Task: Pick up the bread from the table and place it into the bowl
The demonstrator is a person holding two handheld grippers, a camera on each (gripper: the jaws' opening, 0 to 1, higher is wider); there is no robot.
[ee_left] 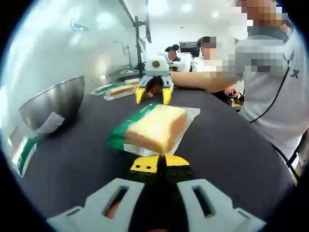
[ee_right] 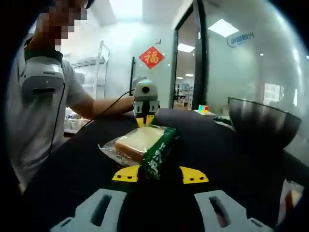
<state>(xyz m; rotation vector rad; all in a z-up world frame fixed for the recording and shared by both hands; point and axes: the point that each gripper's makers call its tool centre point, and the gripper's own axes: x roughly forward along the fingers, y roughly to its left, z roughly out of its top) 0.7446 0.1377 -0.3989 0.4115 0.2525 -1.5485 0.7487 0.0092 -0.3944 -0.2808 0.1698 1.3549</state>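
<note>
A slice of bread (ee_left: 159, 126) in a clear wrapper with a green end lies on the dark table (ee_left: 82, 164). In the left gripper view my left gripper (ee_left: 161, 163) sits just short of the bread's near edge, its yellow tips together. Beyond the bread stands my right gripper (ee_left: 154, 95) with its tips apart. The steel bowl (ee_left: 55, 102) rests at the left, tilted. In the right gripper view the bread (ee_right: 137, 144) shows again, its green end reaching between the spread tips of my right gripper (ee_right: 160, 175). Behind it is the left gripper (ee_right: 146, 119), and the bowl (ee_right: 260, 123) is at the right.
More wrapped bread (ee_left: 120, 90) lies at the table's far left, and another green packet (ee_left: 24, 154) near the left edge behind the bowl. The person (ee_left: 275, 82) holding the grippers stands at the table's right side. Other people sit at desks behind.
</note>
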